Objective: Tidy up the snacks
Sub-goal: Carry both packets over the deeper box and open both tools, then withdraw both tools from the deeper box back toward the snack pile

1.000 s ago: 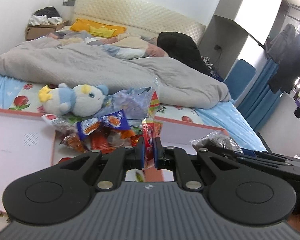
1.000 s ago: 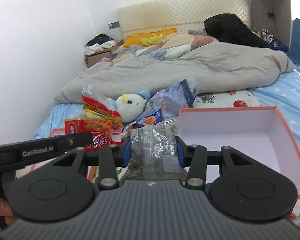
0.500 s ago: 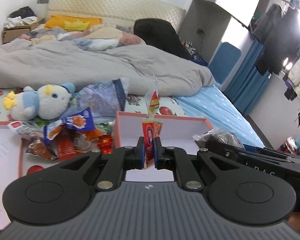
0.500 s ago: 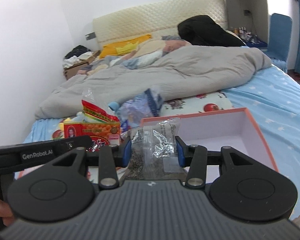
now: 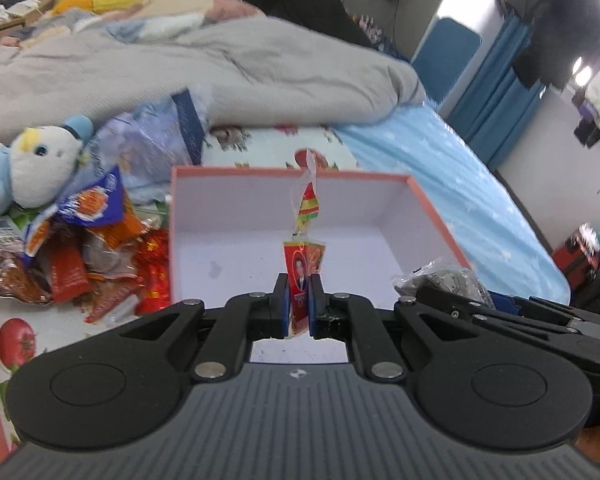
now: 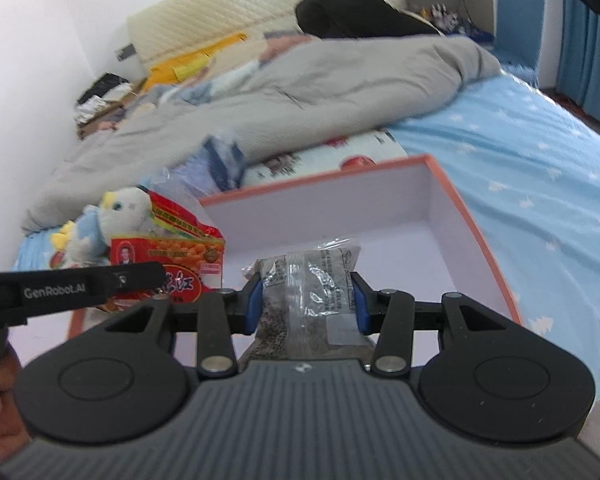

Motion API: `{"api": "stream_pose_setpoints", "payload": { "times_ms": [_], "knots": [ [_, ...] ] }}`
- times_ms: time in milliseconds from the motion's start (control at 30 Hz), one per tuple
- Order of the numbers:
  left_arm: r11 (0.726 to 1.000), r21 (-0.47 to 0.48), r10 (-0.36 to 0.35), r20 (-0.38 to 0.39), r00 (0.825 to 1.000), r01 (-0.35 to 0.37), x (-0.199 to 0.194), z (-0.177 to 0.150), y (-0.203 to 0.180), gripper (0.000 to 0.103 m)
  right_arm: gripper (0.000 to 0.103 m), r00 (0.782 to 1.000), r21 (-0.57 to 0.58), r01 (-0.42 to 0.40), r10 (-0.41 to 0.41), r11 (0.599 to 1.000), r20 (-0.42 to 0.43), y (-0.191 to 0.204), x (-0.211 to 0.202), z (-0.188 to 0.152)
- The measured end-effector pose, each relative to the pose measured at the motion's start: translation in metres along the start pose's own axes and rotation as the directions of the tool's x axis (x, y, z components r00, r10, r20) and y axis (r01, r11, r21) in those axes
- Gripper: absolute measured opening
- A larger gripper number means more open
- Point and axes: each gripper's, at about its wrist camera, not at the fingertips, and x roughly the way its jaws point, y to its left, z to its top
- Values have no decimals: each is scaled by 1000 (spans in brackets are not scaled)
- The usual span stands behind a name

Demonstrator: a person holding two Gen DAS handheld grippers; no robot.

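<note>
Your red snack packet (image 5: pixel 303 268), pinched edge-on and upright in the closed left gripper (image 5: pixel 299 307), and the clear bag (image 6: pixel 308 292) clamped in the right gripper (image 6: pixel 306 304) both hang over the near edge of the empty orange-rimmed box (image 5: pixel 432 216), its floor ahead and below them.

Home bedroom, bed (image 6: pixel 540 152) in blue star sheet, grey duvet (image 5: pixel 180 64) heaped on it, padded headboard (image 6: pixel 260 12) behind, blue curtains (image 5: pixel 500 100) beside the bed
</note>
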Motion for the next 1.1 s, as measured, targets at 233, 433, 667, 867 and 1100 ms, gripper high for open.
{"api": "stream_pose_setpoints", "payload": {
  "times_ms": [233,433,667,867,1100],
  "knots": [
    [1000,28,7,-91,996,-4,53,-1,-12,10,47,997,33,38,-35,999,-67,-29,33,-13],
    [1000,22,0,-140,990,4,77,-5,-14,11,48,991,20,95,-93,995,-99,-40,50,-21],
    [999,24,30,-137,990,-27,77,-3,-10,47,67,992,45,78,-74,996,-99,-44,50,-23],
    [999,34,34,-96,995,-30,55,1,-8,49,75,996,55,67,-64,996,-64,-38,39,-15],
    [999,35,33,-27,999,-33,16,7,-4,50,75,999,47,54,-54,997,-3,-21,9,-5]
  ]
}}
